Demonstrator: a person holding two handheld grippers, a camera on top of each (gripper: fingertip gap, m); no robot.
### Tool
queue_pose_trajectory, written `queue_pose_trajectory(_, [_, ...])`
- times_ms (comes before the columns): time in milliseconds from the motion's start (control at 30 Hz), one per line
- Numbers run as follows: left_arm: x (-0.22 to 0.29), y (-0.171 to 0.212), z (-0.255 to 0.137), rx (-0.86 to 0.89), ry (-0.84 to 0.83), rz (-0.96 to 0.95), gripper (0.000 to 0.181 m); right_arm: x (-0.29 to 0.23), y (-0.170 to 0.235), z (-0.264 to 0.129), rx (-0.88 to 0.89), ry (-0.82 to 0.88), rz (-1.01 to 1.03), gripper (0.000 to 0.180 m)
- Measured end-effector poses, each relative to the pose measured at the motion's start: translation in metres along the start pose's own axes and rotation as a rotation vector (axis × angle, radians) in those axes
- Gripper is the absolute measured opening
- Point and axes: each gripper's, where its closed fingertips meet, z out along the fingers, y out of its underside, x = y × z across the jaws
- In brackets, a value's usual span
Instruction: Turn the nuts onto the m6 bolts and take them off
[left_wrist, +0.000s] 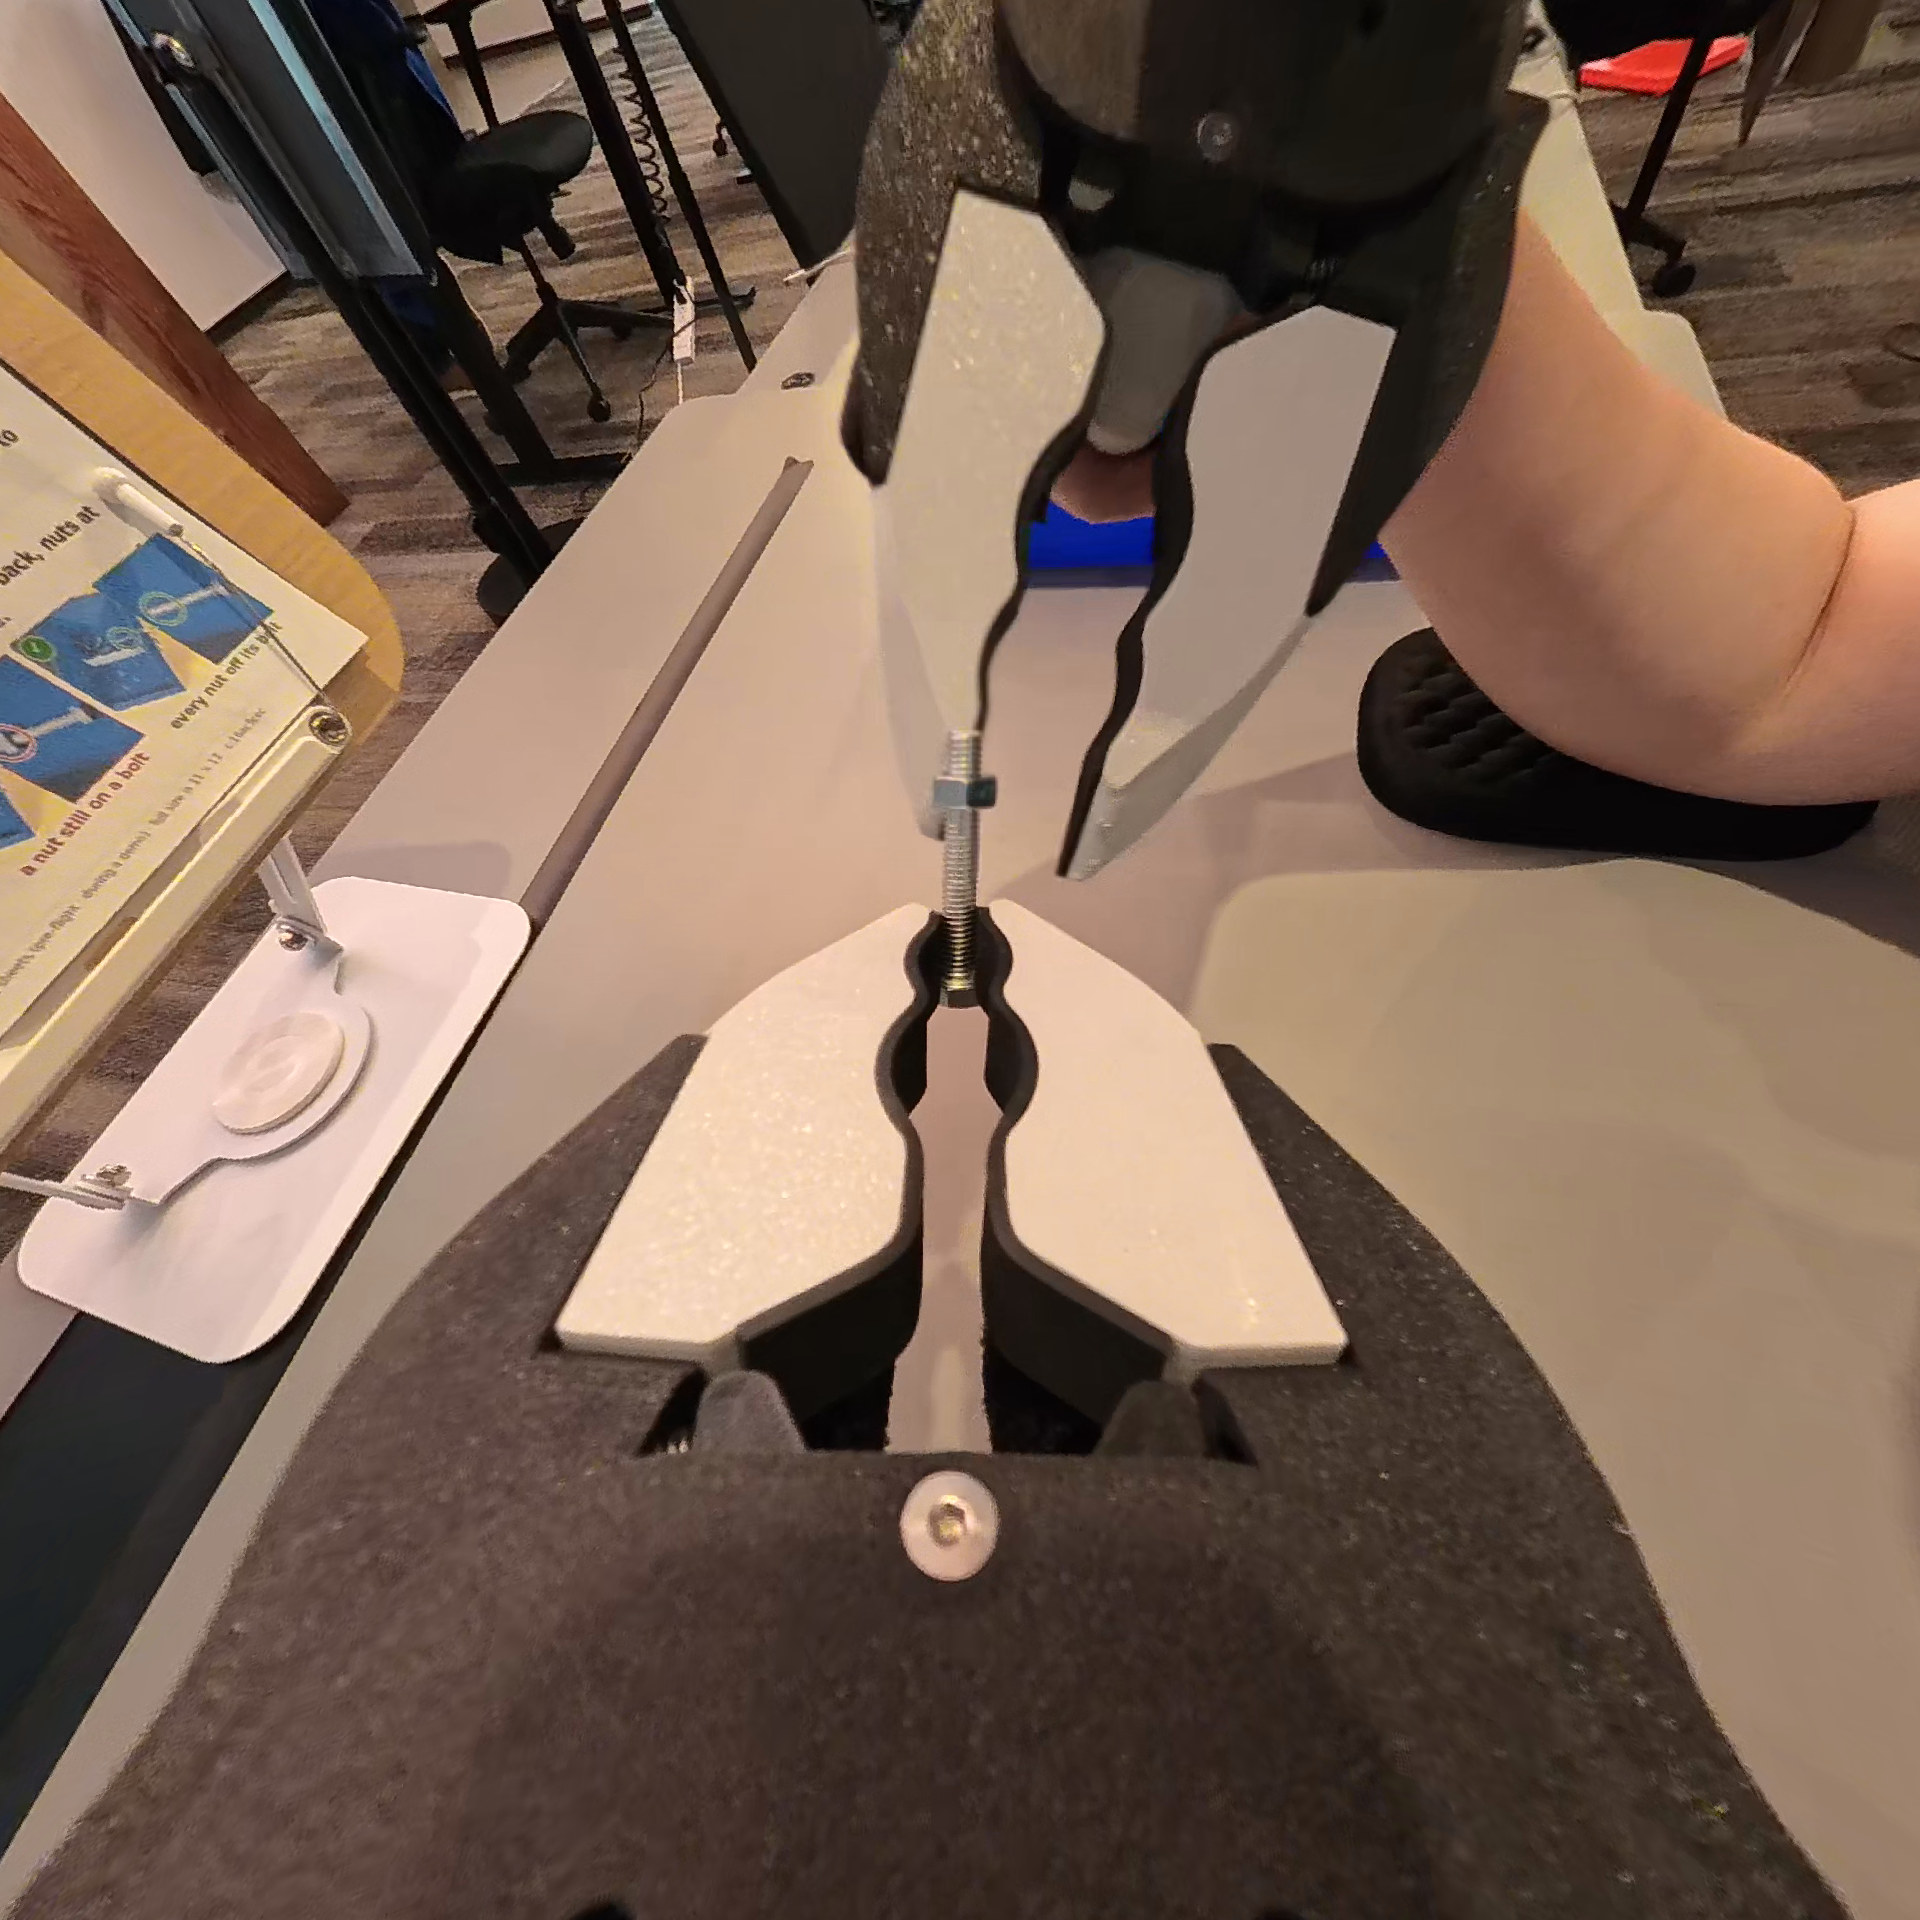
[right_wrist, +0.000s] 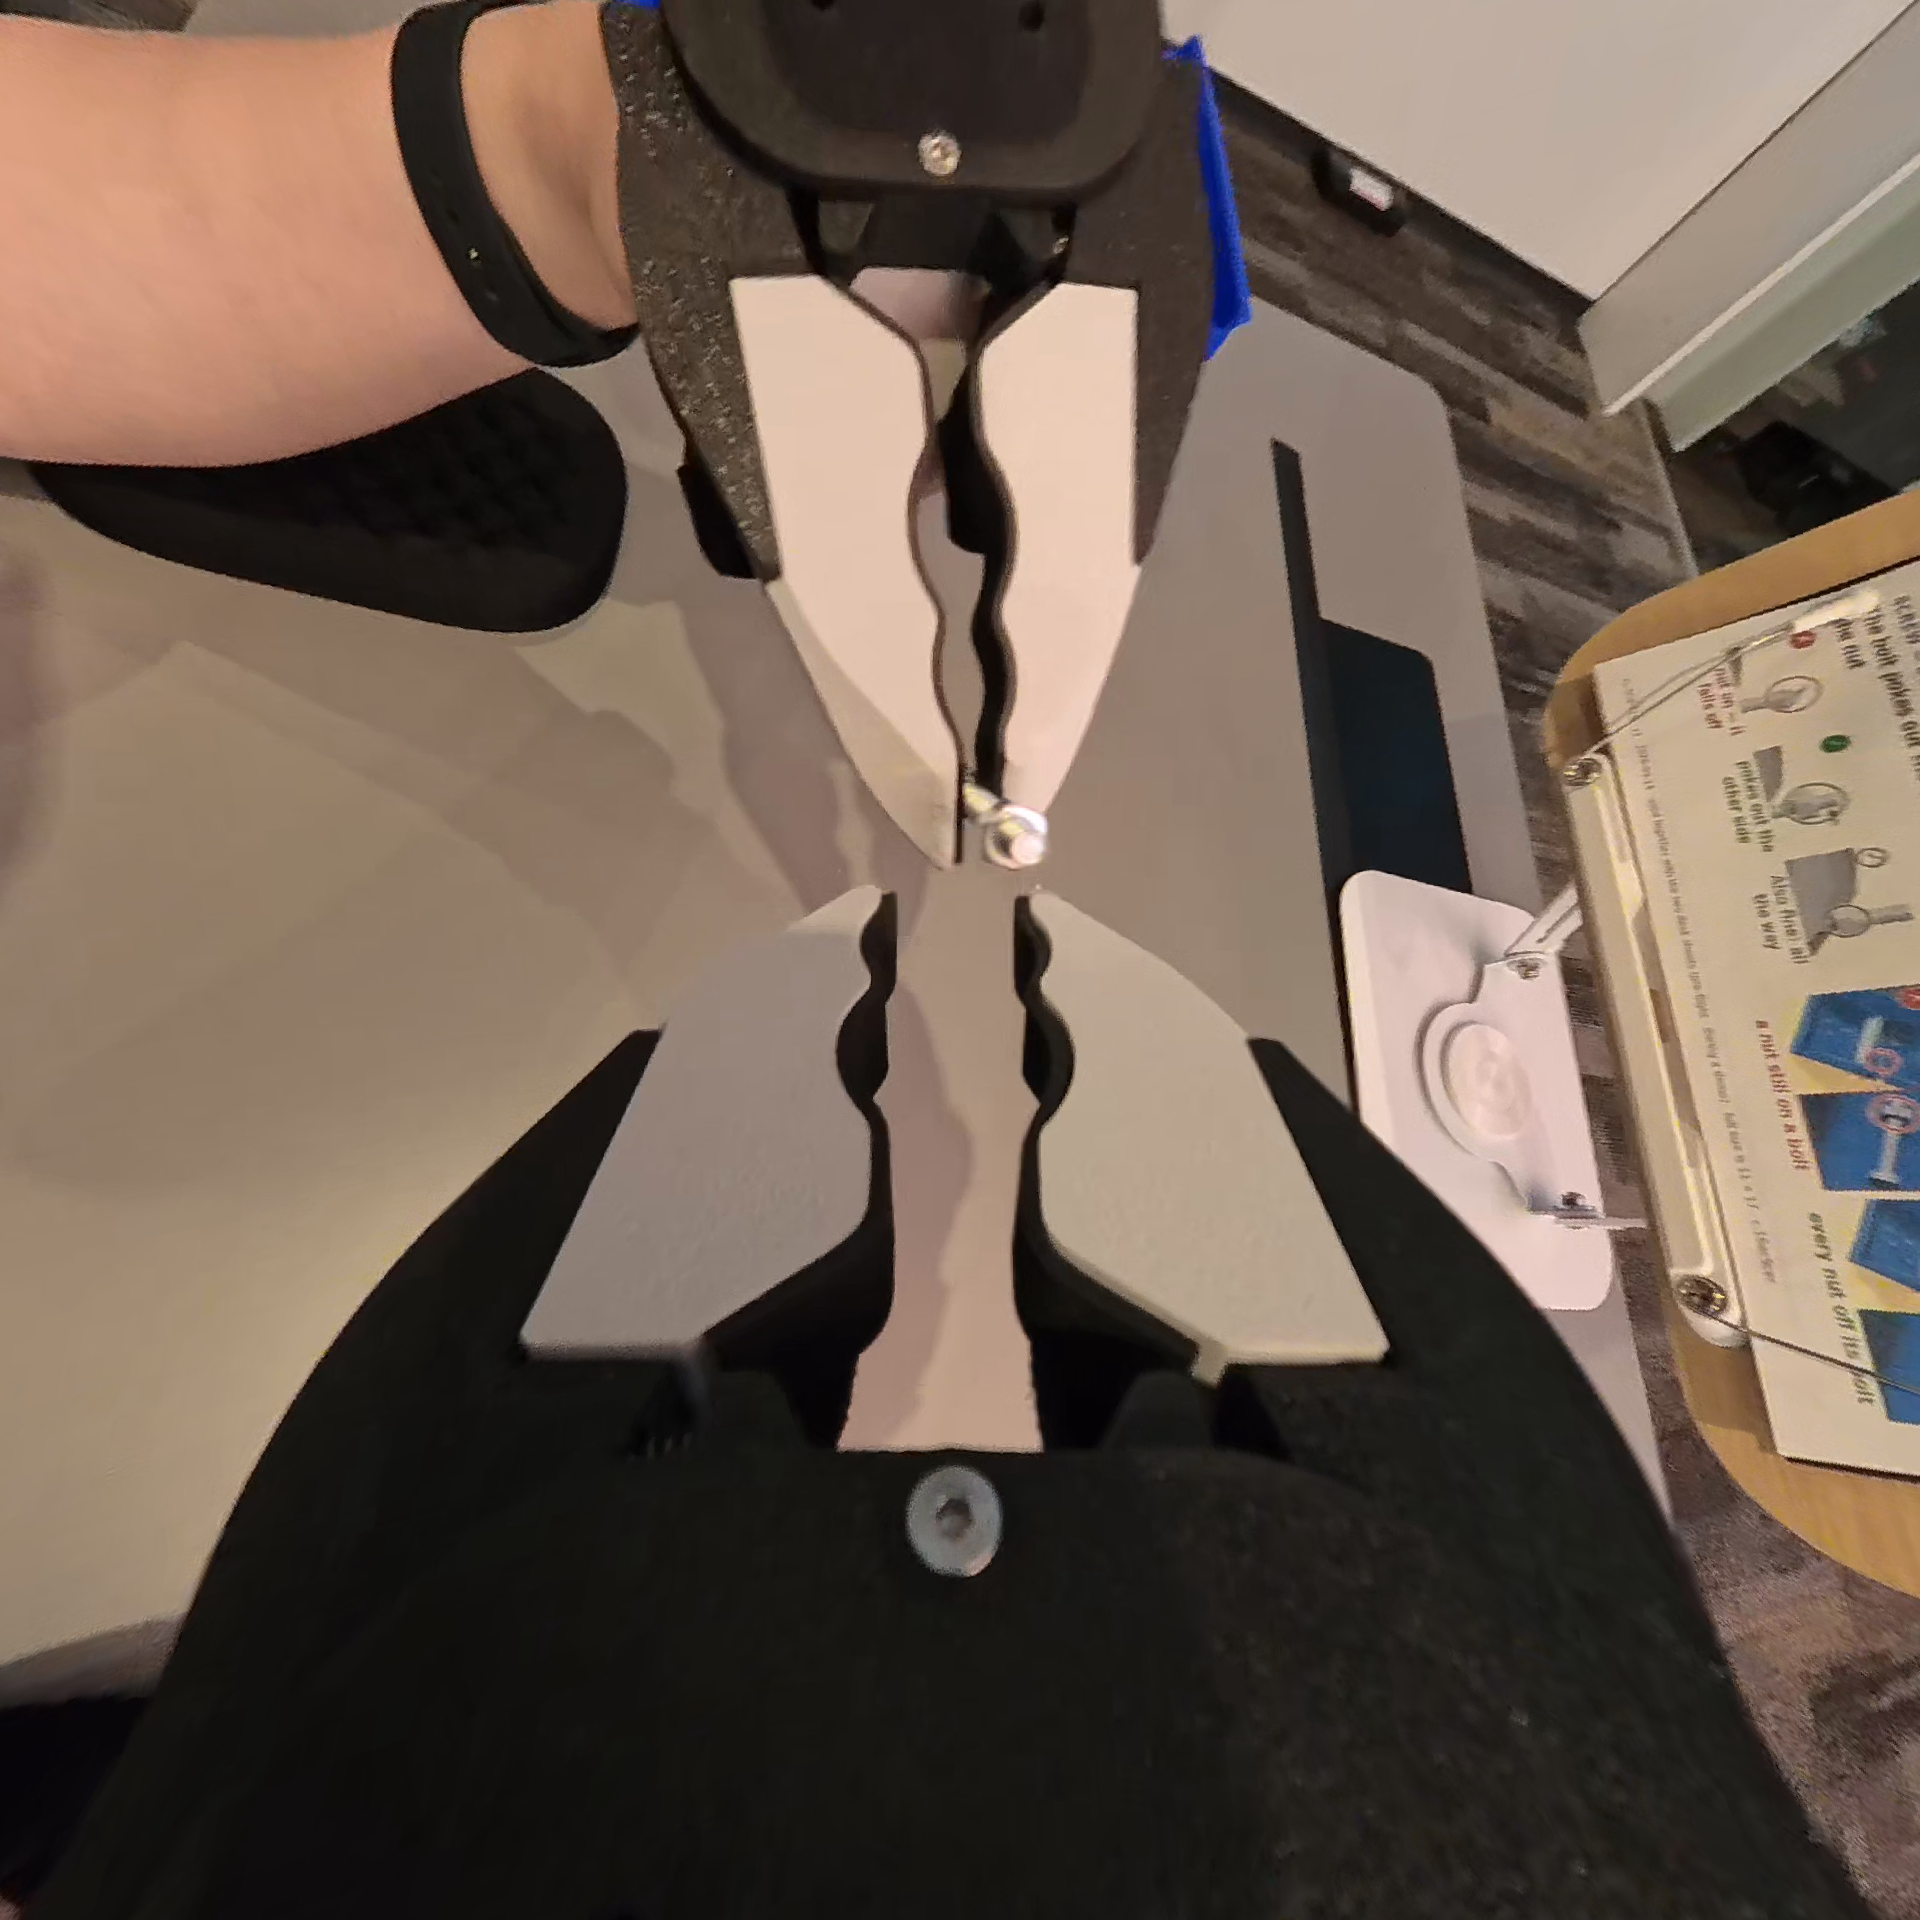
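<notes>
My left gripper (left_wrist: 958, 916) is shut on the head end of a threaded steel bolt (left_wrist: 957, 883), which sticks out forward past the fingertips. A silver nut (left_wrist: 962, 796) sits on the thread near the bolt's free end. My right gripper (left_wrist: 1013, 844) comes in from above, open, with one fingertip (left_wrist: 938, 810) against the nut and the other apart to the right. In the right wrist view, my right gripper (right_wrist: 951, 906) is open and empty. The nut (right_wrist: 1016, 831) and bolt tip lie just past its fingertips, held by the shut left gripper (right_wrist: 982, 831).
The grey table (left_wrist: 727, 727) lies below. An instruction card (left_wrist: 156, 675) on a white-based stand (left_wrist: 270, 1091) is at the left, and the card (right_wrist: 1745, 1039) also shows in the right wrist view. A black pad (left_wrist: 1558, 758) lies under a forearm (left_wrist: 1662, 582). Office chairs stand behind. Left and right tips are no more than a few centimetres apart. From either gripper's tips it is about 30 cm to the card (right_wrist: 1745, 1039). Look for it in the left wrist view (left_wrist: 67, 868) too.
</notes>
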Motion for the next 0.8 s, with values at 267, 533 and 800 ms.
queue_pose_trajectory(267, [0.001,0.003,0.002,-0.018,-0.001,0.012,0.005,-0.001,-0.007,-0.002,0.032,0.005,-0.003,0.026])
queue_pose_trajectory(533, [0.003,-0.001,0.002,0.001,0.007,0.009,0.005,0.003,-0.011,-0.003,0.056,0.033,-0.025,0.024])
queue_pose_trajectory(800, [0.006,-0.001,0.003,-0.005,0.019,0.022,0.005,0.004,-0.014,-0.009,0.093,0.031,-0.040,0.011])
